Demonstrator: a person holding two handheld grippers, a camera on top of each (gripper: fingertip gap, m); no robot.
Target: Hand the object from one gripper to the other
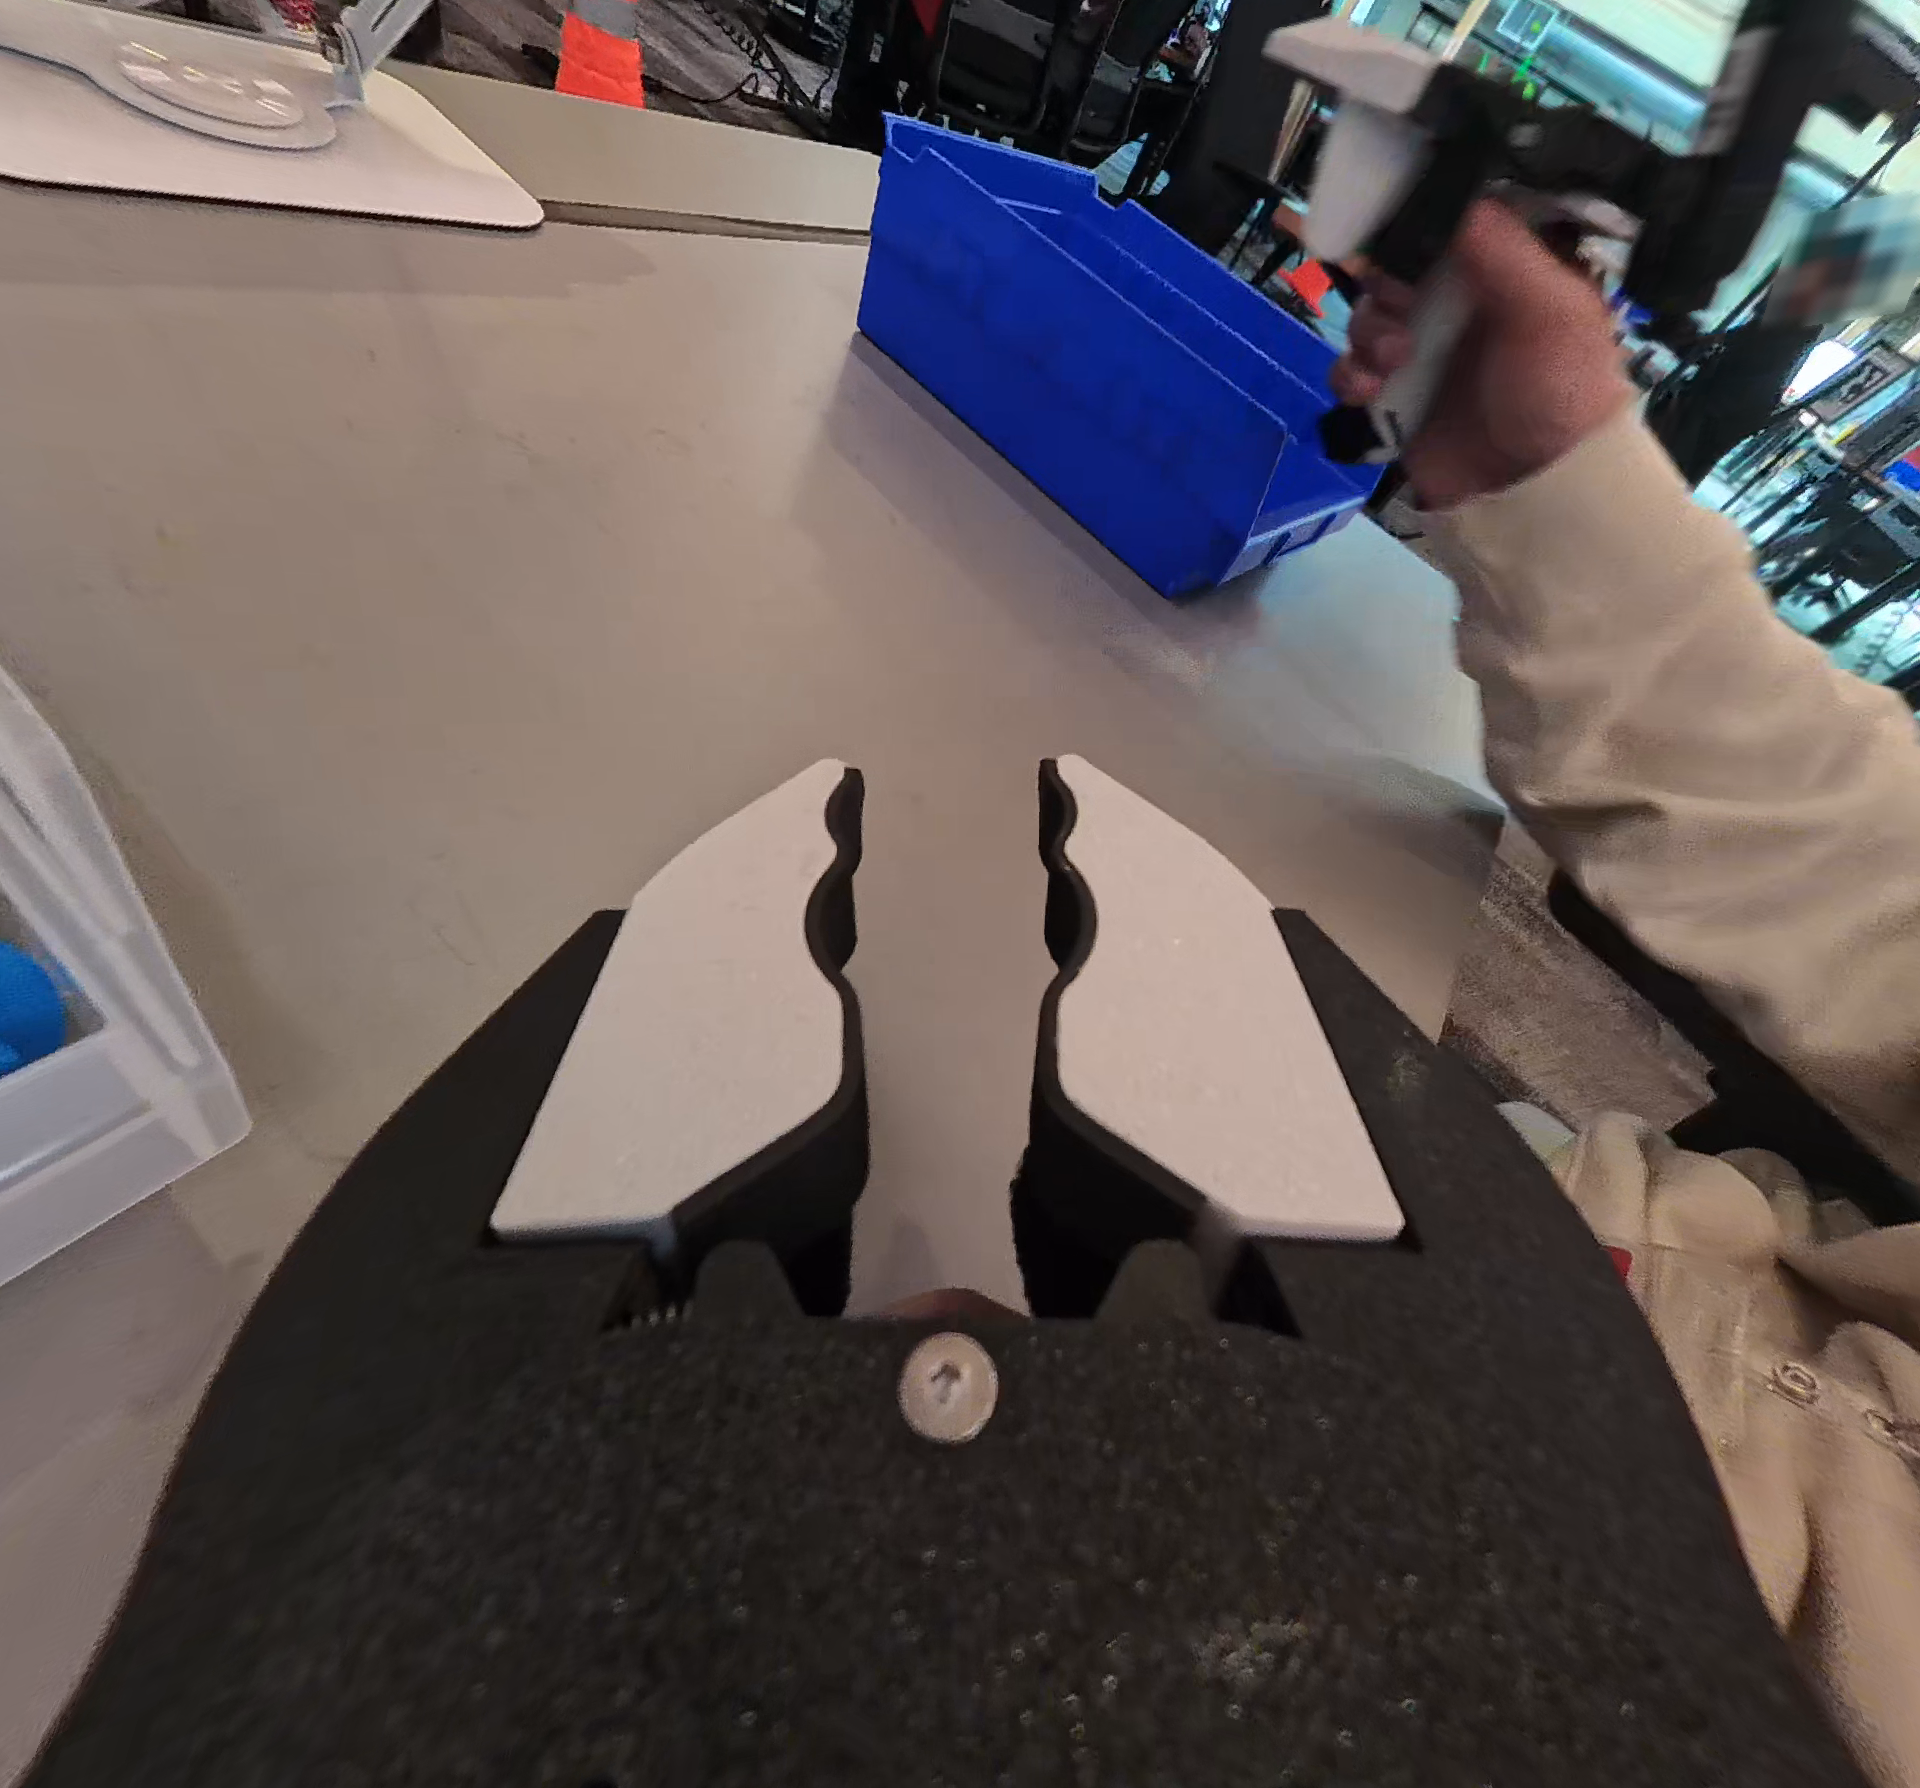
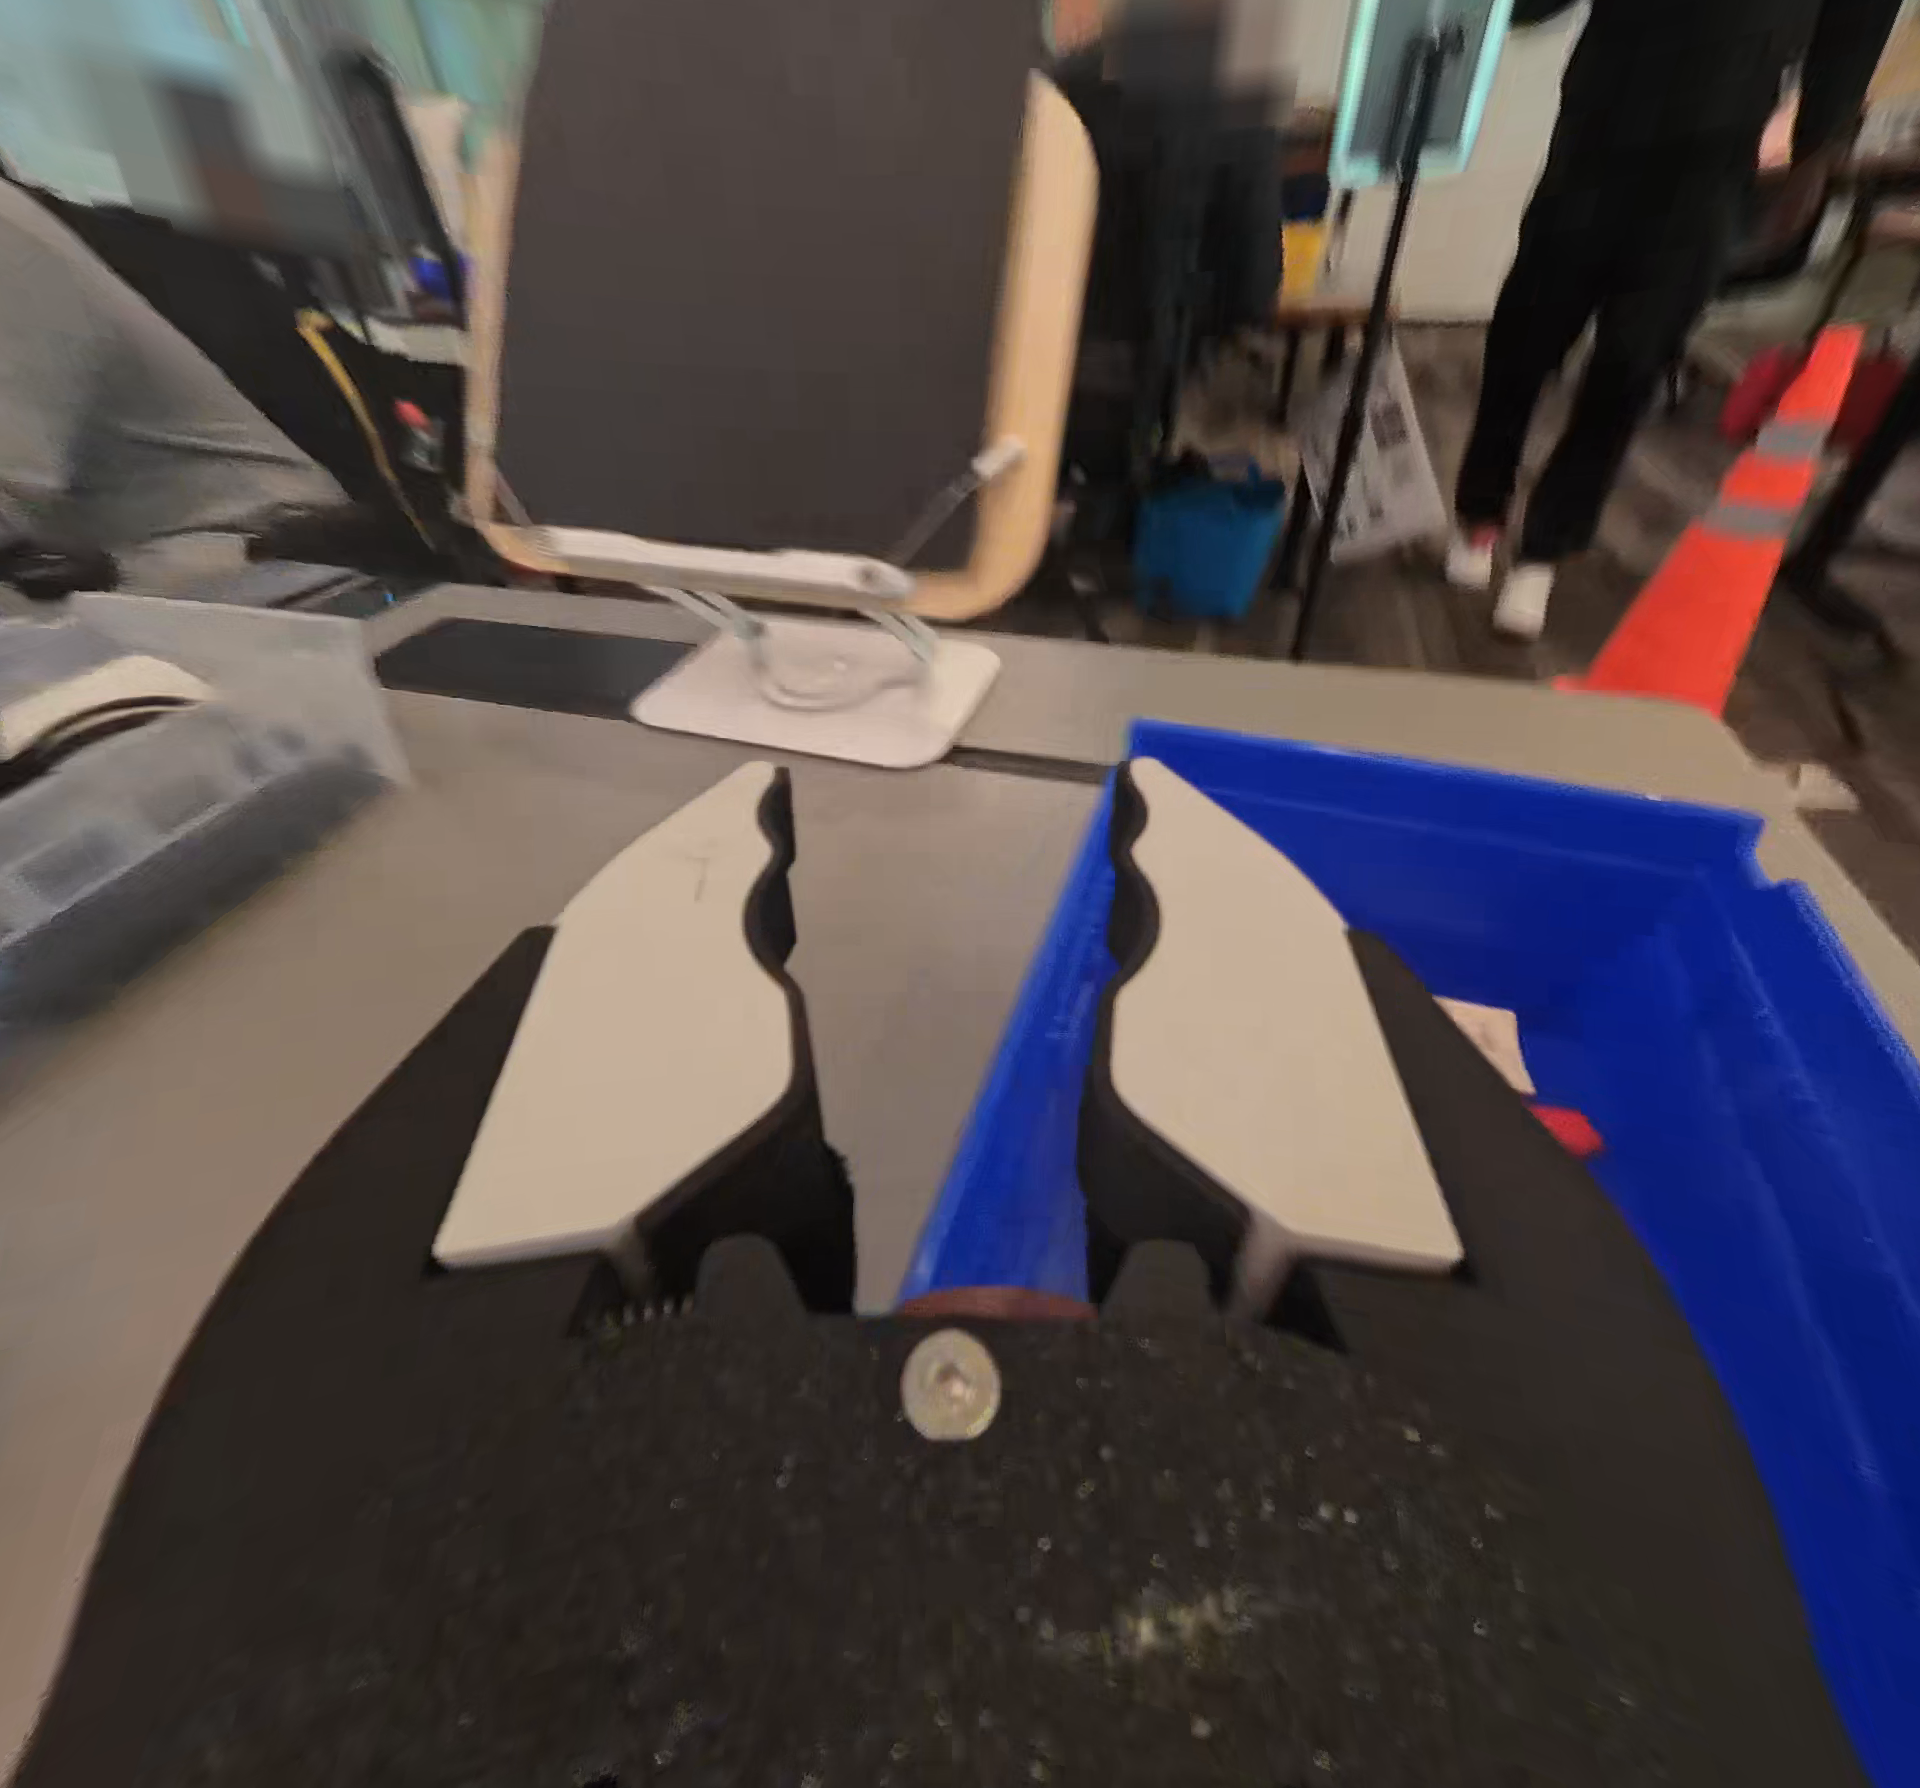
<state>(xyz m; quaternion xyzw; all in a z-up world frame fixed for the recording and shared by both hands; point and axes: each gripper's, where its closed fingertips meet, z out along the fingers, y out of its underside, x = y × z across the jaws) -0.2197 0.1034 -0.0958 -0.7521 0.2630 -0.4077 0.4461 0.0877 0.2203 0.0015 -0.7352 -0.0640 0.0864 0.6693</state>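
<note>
My left gripper (image 1: 948, 772) is open and empty, low over the grey table (image 1: 468, 512). My right gripper (image 2: 951, 772) is open and empty, above the left wall of a blue bin (image 2: 1039, 1011). The same gripper shows in the left wrist view (image 1: 1351, 180), held by a hand in a beige sleeve (image 1: 1621, 658) above the blue bin (image 1: 1060, 356). Inside the bin, a small red thing (image 2: 1564, 1130) and a pale thing (image 2: 1496, 1037) show just past my right finger. The view is too blurred to tell what they are.
A white stand base (image 1: 260, 149) with a tilted dark board (image 2: 769, 211) is at the table's far side. A clear plastic box (image 1: 94, 1063) holding something blue stands at the left. An orange cone (image 2: 1735, 533) and a standing person (image 2: 1621, 232) are beyond the table. The left gripper's tips are roughly 35 centimeters from the right gripper's.
</note>
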